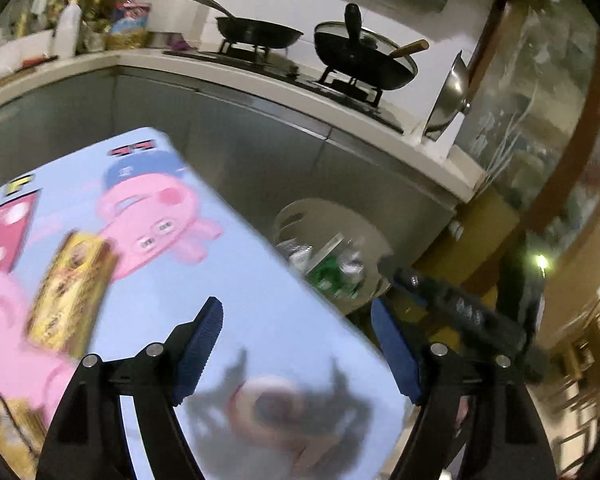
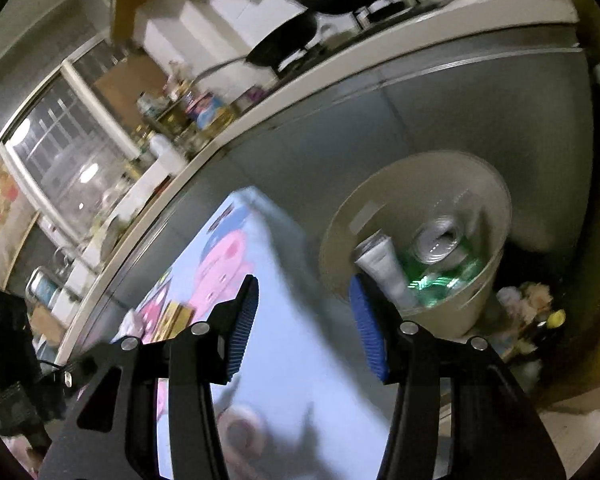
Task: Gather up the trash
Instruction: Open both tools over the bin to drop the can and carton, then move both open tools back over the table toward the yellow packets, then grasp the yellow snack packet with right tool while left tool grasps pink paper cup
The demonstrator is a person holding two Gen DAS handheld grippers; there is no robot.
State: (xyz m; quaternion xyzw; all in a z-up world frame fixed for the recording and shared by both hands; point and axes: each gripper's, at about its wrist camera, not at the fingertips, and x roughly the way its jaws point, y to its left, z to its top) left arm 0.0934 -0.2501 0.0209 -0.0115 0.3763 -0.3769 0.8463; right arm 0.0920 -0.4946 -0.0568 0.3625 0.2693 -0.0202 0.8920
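A beige trash bin [image 2: 476, 208] stands on the floor by the table's far corner and holds a green-and-silver can [image 2: 440, 242] and a white tube [image 2: 384, 268]. My right gripper [image 2: 304, 286] hovers open above the table edge just in front of the bin, with nothing between its blue pads. My left gripper [image 1: 296, 312] is also open and empty over the cartoon-pig tablecloth [image 1: 260, 280]. The same bin [image 1: 320, 204] lies beyond its right finger. A yellow wrapper [image 1: 70, 292] lies on the cloth to the left, and a second yellow piece [image 1: 4, 420] sits at the lower left edge.
Grey cabinets [image 1: 220, 132] and a counter run behind the table. On the stove stand two black pans [image 1: 364, 56], and a steel lid [image 1: 450, 96] leans at the counter's end. Small clutter [image 2: 528, 304] sits on the floor right of the bin. The view is motion-blurred.
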